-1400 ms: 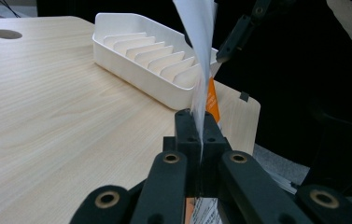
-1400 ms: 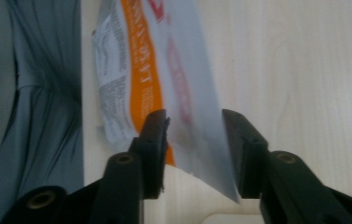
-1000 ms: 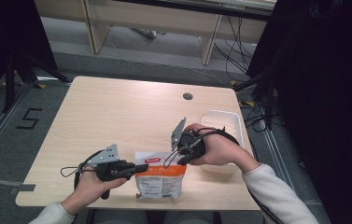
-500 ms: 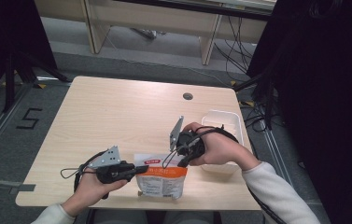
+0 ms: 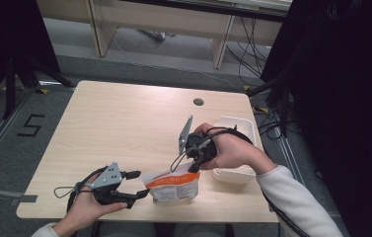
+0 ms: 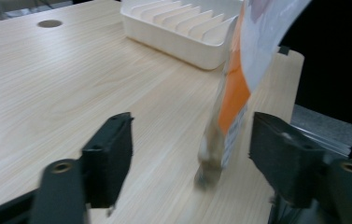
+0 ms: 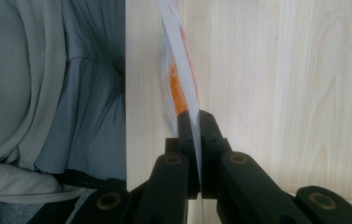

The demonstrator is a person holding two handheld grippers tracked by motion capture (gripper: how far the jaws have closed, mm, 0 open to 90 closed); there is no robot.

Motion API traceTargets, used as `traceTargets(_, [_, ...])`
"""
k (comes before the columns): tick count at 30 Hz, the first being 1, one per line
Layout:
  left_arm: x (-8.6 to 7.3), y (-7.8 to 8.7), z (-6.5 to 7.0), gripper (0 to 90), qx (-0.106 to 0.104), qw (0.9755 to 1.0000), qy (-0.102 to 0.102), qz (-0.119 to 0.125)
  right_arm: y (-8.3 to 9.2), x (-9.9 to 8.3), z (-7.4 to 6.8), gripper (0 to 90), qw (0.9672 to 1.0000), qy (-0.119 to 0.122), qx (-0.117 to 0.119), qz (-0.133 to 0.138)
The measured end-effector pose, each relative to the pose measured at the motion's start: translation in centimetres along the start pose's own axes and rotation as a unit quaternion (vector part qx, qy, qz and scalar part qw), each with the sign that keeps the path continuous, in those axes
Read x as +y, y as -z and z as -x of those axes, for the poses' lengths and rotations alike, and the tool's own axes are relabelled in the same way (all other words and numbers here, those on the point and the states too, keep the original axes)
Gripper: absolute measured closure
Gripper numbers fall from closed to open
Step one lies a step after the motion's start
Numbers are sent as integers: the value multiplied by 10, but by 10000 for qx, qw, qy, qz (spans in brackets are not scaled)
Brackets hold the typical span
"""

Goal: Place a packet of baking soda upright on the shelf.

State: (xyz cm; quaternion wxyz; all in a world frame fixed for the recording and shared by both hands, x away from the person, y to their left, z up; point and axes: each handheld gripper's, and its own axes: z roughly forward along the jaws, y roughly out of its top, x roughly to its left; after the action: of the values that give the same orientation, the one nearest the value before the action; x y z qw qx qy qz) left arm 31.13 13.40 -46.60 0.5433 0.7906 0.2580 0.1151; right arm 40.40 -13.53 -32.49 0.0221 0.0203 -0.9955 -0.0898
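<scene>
Pouch [image 5: 172, 185] — orange-and-white snack bag, hanging at the near edge of the table [image 5: 124, 128], its bottom at or just above the wood; cannot tell which. Held by its top edge alone.

Right gripper [image 5: 197, 163]: clenched on the pouch's upper seam; in the right gripper view the film [image 7: 183, 79] runs edge-on between the pressed pads [image 7: 205, 122].

Left gripper [image 5: 136, 183]: jaws have just been opening and now stand wide, released. In the left gripper view the pouch's lower corner [image 6: 222, 135] hangs between them, touching neither.

Risks, as judged:
1. Only 1 grip on thin film — a tug could let the seam slip, dropping the pouch over the near edge onto the person's lap.
2. The free-hanging bag may swing, spoiling a clean left re-grip.
3. White ribbed tray [image 5: 233, 148] sits just beside the right hand; a swing could knock it.
</scene>
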Motion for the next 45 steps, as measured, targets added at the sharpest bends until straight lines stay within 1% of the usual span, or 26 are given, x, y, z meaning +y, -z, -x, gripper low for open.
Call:
traceTargets(1, [-5, 6, 0, 242, 134, 9999, 27, 12, 3, 1, 1, 900, 9999, 82, -57, 11])
traceTargets(3, [-10, 13, -1, 239, 226, 9997, 61, -37, 9, 2, -2, 900, 9997, -197, -103, -119])
traceTargets(4, [-10, 13, -1, 238, 226, 9997, 61, -37, 10, 2, -1, 900, 9999, -93, -81, -106])
traceTargets(5, [-12, 15, -3, 238, 239, 9997, -26, -67, 12, 3, -2, 900, 9996, -216, -120, -155])
traceTargets(7, [-19, 18, -6, 238, 339, 9991, 227, -129, 15, 3, -1, 900, 9995, -190, -154, -190])
traceTargets(9, [-19, 18, -8, 240, 372, 9989, 251, -119, 16, 3, 2, 900, 9998, -45, -137, -167])
traceTargets(10, [-19, 18, -11, 246, 387, 9989, 253, -112, 19, 3, 1, 900, 9995, -217, -176, -172])
traceTargets(11, [-19, 17, -11, 246, 377, 9988, 286, -108, 19, 3, 1, 900, 9995, -217, -176, -172])
traceTargets(13, [-20, 15, -12, 247, 358, 9988, 270, -171, 21, 2, 5, 900, 9998, 29, -195, -106])
traceTargets(14, [-21, 15, -12, 247, 362, 9986, 344, -196, 22, 1, 4, 900, 9996, -137, -187, -154])
traceTargets(16, [-22, 13, -12, 249, 302, 9987, 337, -222, 24, 1, 4, 900, 9996, -141, -186, -169])
traceTargets(17, [-22, 12, -12, 250, 266, 9988, 371, -201, 26, 1, 2, 900, 9991, -310, -189, -205])
traceTargets(19, [-22, 11, -12, 252, 258, 9990, 295, -220, 33, 0, 6, 900, 9996, -113, -207, -175])
traceTargets(21, [-22, 11, -11, 253, 285, 9987, 362, -207, 41, -1, 6, 900, 9992, -267, -250, -173])
traceTargets(26, [-21, 11, -12, 270, 323, 9987, 373, -113, 50, -4, 10, 900, 9991, -273, -297, -133])
traceTargets(27, [-21, 12, -13, 283, 348, 9989, 306, -54, 53, -4, 10, 900, 9991, -249, -306, -121])
traceTargets(28, [-20, 12, -13, 286, 382, 9986, 371, -22, 54, -4, 13, 900, 9994, -76, -317, -88])
traceTargets(29, [-20, 12, -14, 286, 379, 9986, 363, -1, 54, -4, 13, 900, 9994, -76, -317, -88])
traceTargets(30, [-21, 12, -13, 288, 426, 9980, 469, 19, 56, -4, 11, 900, 9990, -276, -328, -124])
traceTargets(31, [-21, 12, -14, 291, 441, 9980, 455, 32, 58, -4, 12, 900, 9991, -212, -347, -126])
traceTargets(32, [-20, 12, -14, 290, 456, 9982, 396, 45, 61, -4, 11, 900, 9985, -346, -401, -129])
traceTargets(35, [-20, 11, -13, 285, 475, 9979, 433, -28, 64, -5, 13, 900, 9990, -212, -382, -79])
traceTargets(38, [-21, 11, -14, 277, 448, 9983, 361, -30, 69, -6, 15, 900, 9988, -223, -443, -42])
traceTargets(41, [-21, 11, -13, 276, 472, 9978, 472, -19, 72, -9, 18, 900, 9988, -201, -452, 1])
traceTargets(42, [-22, 10, -14, 276, 458, 9978, 485, -10, 73, -9, 17, 900, 9982, -384, -451, -53])
traceTargets(45, [-20, 12, -15, 283, 527, 9978, 408, 21, 75, -11, 18, 900, 9985, -256, -480, -56])
